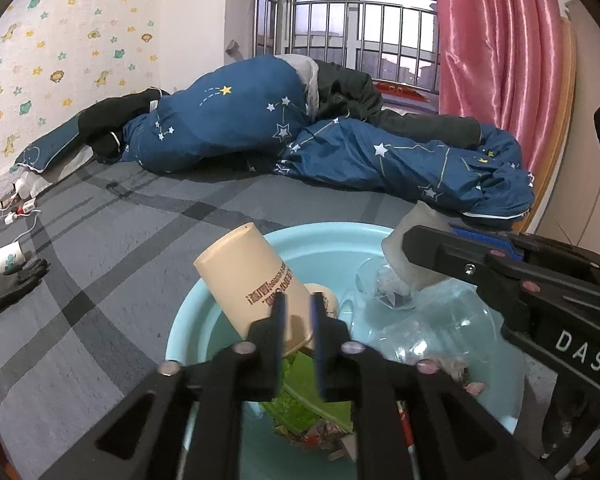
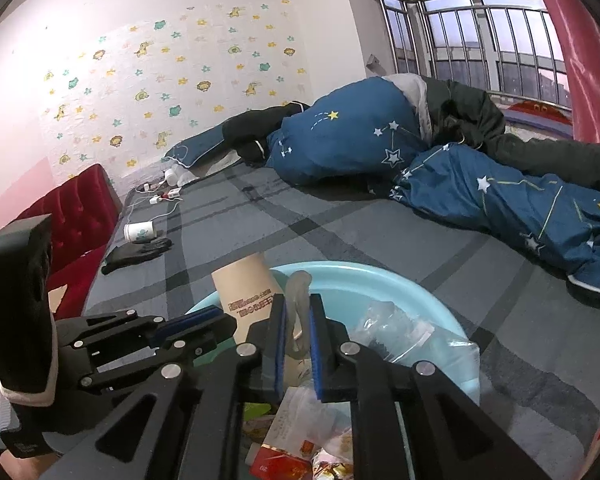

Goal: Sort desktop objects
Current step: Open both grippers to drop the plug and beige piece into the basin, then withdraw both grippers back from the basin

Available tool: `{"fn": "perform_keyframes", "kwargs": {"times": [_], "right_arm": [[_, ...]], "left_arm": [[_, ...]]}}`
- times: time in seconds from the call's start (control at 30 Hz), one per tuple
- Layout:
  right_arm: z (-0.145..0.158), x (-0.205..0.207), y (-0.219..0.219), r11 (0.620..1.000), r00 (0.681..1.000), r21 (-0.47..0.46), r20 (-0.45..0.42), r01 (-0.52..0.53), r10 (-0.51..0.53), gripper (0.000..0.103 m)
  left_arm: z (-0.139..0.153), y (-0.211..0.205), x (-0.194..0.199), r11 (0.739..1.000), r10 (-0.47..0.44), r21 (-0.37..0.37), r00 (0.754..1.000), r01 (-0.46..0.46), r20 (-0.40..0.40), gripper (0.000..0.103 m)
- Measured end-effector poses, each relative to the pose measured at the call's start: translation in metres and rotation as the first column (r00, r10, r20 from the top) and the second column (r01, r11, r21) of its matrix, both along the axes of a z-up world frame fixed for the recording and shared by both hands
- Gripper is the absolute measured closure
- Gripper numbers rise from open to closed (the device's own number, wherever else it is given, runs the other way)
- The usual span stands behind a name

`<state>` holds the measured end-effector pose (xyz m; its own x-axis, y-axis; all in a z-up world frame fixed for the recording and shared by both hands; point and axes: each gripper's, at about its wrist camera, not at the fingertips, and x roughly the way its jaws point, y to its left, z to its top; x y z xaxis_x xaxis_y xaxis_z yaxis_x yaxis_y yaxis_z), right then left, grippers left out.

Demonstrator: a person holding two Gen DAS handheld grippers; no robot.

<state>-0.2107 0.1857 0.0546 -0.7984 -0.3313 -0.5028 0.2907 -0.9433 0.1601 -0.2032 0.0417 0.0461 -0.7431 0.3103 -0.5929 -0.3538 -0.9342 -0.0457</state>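
A light blue basin (image 1: 204, 300) (image 2: 380, 276) sits on the grey checked bedsheet, holding clear plastic wrap (image 1: 432, 320) (image 2: 400, 332), green scraps and wrappers. My left gripper (image 1: 298, 332) is shut on the rim of a tan paper cup (image 1: 252, 276) (image 2: 244, 284), held upside down over the basin. My right gripper (image 2: 297, 336) (image 1: 412, 240) is shut on the wall of a translucent plastic cup (image 2: 298, 292) (image 1: 412, 236), also above the basin.
A white paper cup (image 1: 6, 258) (image 2: 140, 232) and a black glove (image 1: 12, 286) (image 2: 136, 254) lie on the sheet at left, near white chargers (image 2: 162, 196). A blue star quilt (image 1: 340, 136) and dark clothes fill the far side. A red headboard (image 2: 72, 216) stands at the left.
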Motion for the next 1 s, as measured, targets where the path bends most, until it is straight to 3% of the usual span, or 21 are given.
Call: {"fn": "perform_keyframes", "kwargs": {"times": [0.03,0.07,0.1,0.23,0.27,1.0], "right_arm": [[0.001,0.0,0.0,1.0,1.0,0.0,-0.001,0.002,-0.002,0.078],[0.001,0.001,0.001,1.0,1.0,-0.001,-0.003,0.008,-0.008,0.066],[0.002,0.001,0.001,1.0,1.0,-0.002,-0.006,0.017,-0.017,0.056],[0.005,0.004,0.007,0.998,0.998,-0.014,-0.012,0.066,-0.066,0.006],[0.006,0.005,0.01,0.996,0.996,-0.023,-0.016,0.082,-0.082,0.001],[0.042,0.06,0.014,0.996,0.996,0.001,-0.007,0.091,-0.091,0.0]], "left_arm": [[0.0,0.001,0.0,1.0,0.01,-0.015,1.0,-0.01,0.001,0.024],[0.0,0.003,0.001,0.999,0.029,-0.032,1.0,-0.029,0.001,0.007],[-0.001,0.003,0.002,0.999,0.036,-0.036,0.999,-0.036,-0.006,0.0],[0.001,0.004,0.011,0.998,0.045,-0.051,0.998,-0.047,-0.038,0.0],[0.0,0.004,0.011,0.997,0.047,-0.057,0.998,-0.049,-0.036,0.0],[0.03,-0.005,0.062,0.996,0.06,-0.063,0.998,-0.062,-0.035,0.0]]}}
